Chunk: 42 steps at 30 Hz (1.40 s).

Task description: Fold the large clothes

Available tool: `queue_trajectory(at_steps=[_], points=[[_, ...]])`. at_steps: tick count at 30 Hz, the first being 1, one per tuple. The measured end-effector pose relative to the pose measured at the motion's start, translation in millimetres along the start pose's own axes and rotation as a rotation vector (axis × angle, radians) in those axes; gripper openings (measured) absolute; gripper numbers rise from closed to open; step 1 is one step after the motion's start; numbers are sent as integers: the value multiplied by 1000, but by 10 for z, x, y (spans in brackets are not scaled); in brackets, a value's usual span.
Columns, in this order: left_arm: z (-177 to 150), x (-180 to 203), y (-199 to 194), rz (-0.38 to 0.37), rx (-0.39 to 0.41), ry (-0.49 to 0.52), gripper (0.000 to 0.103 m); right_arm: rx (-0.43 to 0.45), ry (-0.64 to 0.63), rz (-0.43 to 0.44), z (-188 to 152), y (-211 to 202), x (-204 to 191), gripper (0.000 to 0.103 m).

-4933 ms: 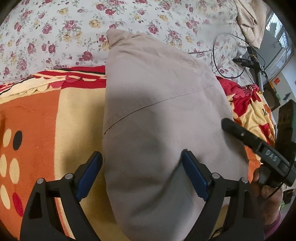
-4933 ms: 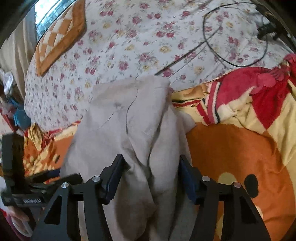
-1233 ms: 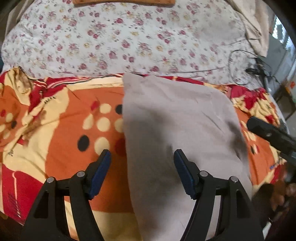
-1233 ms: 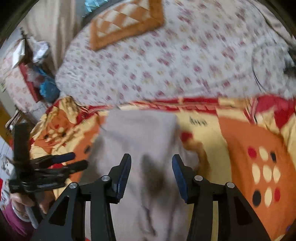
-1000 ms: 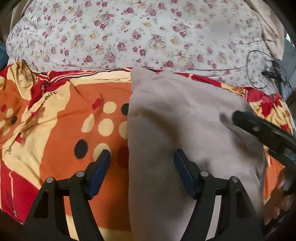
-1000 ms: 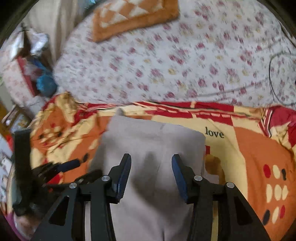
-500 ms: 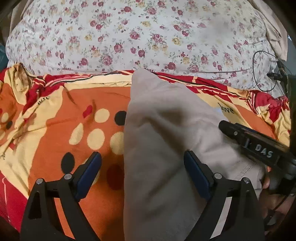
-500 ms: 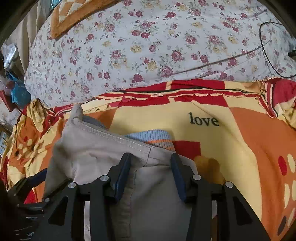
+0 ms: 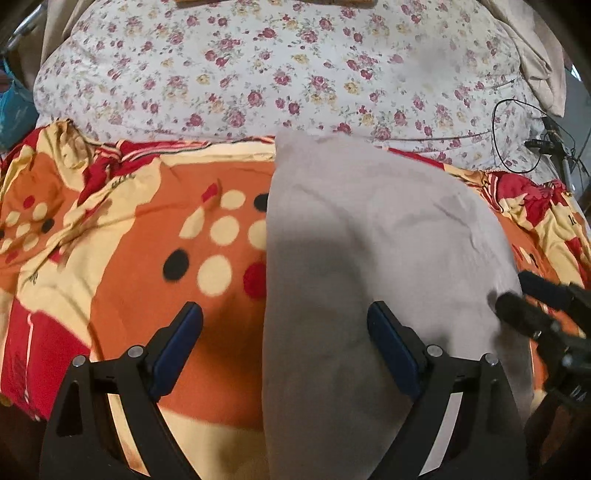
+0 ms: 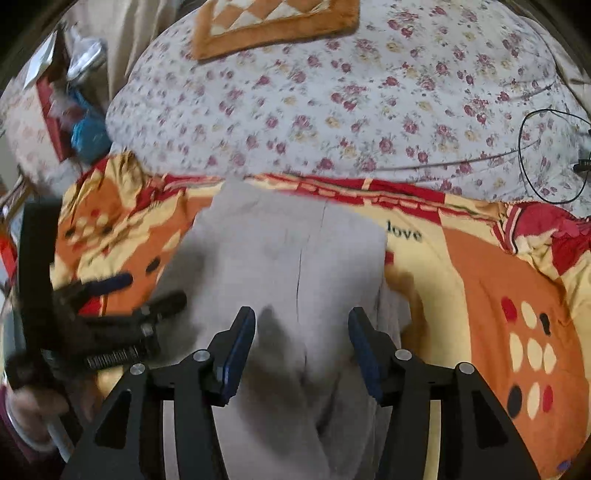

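Garment: grey folded garment (image 9: 369, 266) lies flat on the orange, red and cream blanket (image 9: 140, 236), in the middle of the near part of the bed.
Long axis: it runs from the near edge of the view away toward the floral quilt (image 9: 280, 74); the far end is the narrower one and stops at the blanket's red striped border, just short of the quilt.
Garment edges: in the left wrist view the left edge is straight and sharp, and the right edge curves outward; a seam line runs lengthwise down the cloth in the right wrist view.
Open room, left: a broad stretch of bare blanket with dots lies left of the garment.
Open room, right: bare blanket with the word "love" and more dots lies right of it.
Open room, far: the quilt is bare apart from an orange patterned mat (image 10: 273, 22) at its far end and a black cable (image 9: 517, 136) looped at its right side.
Left gripper (image 9: 284, 343): jaws spread wide, nothing pinched; the garment's left edge lies between them, the pads clear of the cloth.
Right gripper (image 10: 301, 347): jaws opening above the garment's middle, the cloth below and not clamped.
Room: clutter and a blue bag stand beyond the bed's left side, blurred.
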<state>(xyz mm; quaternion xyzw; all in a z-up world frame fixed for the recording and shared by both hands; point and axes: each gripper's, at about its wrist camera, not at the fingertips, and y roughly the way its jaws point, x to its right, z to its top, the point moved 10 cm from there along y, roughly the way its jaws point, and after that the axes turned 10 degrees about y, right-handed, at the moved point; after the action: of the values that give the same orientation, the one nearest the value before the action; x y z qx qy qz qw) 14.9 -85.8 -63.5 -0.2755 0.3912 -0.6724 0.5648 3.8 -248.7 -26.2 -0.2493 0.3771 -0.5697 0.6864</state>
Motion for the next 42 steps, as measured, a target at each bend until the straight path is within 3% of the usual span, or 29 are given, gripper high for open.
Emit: queue_trajectory(at_steps=[8, 13, 21, 26, 42], points=[[-209, 104, 8, 15, -8, -3, 92, -20, -18, -43, -410, 175, 170, 57], [-245, 84, -64, 23, 12, -10, 92, -7, 7, -25, -417, 194, 205, 59], [-220, -37, -335, 92, 98, -31, 92, 35, 10, -76, -385, -133, 121, 62], [-191, -73, -471, 94, 131, -47, 92, 71, 32, -95, -342, -292, 62, 74], [-155, -148, -635, 89, 183, -87, 92, 116, 52, -137, -280, -395, 48, 78]])
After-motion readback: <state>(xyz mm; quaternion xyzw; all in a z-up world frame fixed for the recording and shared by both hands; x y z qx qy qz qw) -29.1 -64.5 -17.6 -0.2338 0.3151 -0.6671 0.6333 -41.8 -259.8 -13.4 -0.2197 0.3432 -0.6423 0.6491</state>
